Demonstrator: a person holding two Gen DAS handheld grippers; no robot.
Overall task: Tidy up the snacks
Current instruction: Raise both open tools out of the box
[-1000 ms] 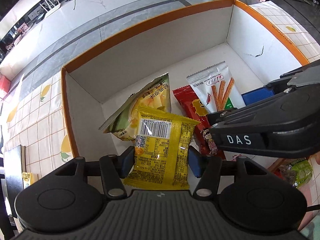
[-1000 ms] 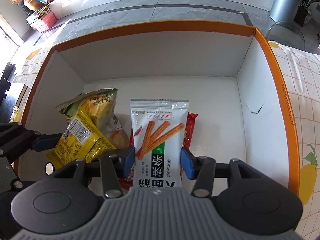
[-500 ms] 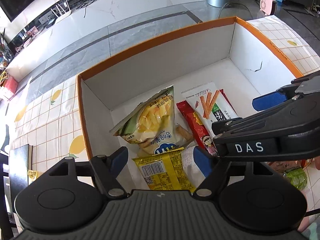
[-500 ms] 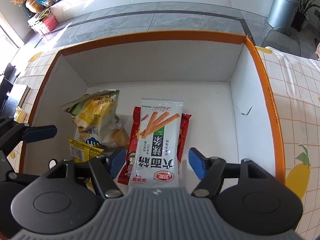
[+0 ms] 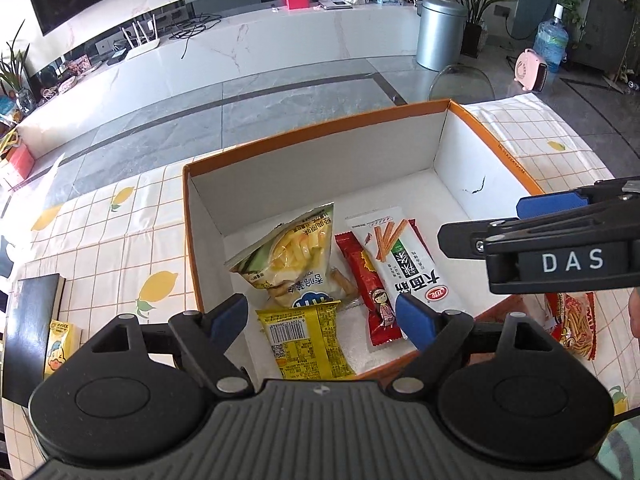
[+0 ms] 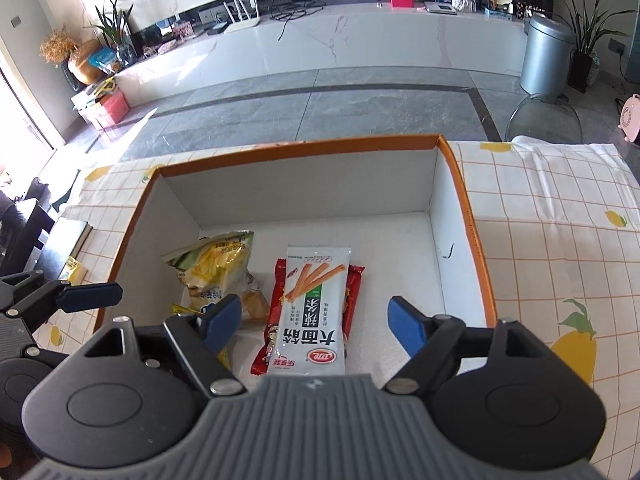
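While flat in box [image 6: 464,184], white stick pkt [image 6: 314,312] runs lengthwise, near-to-far.

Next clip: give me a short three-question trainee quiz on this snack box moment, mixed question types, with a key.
1. True or false: the white stick-snack packet lies on top of a red packet inside the orange-rimmed box.
2. Multiple choice: the left gripper is A) shut on the yellow packet, B) open above it, C) out of view.
3. Fill in: outside the box, near its front right corner in the left wrist view, lies another ____.

Key:
1. True.
2. B. Its jaws have just been opening, and the yellow packet lies loose in the box; the right gripper is open too.
3. Snack packet (red and orange).
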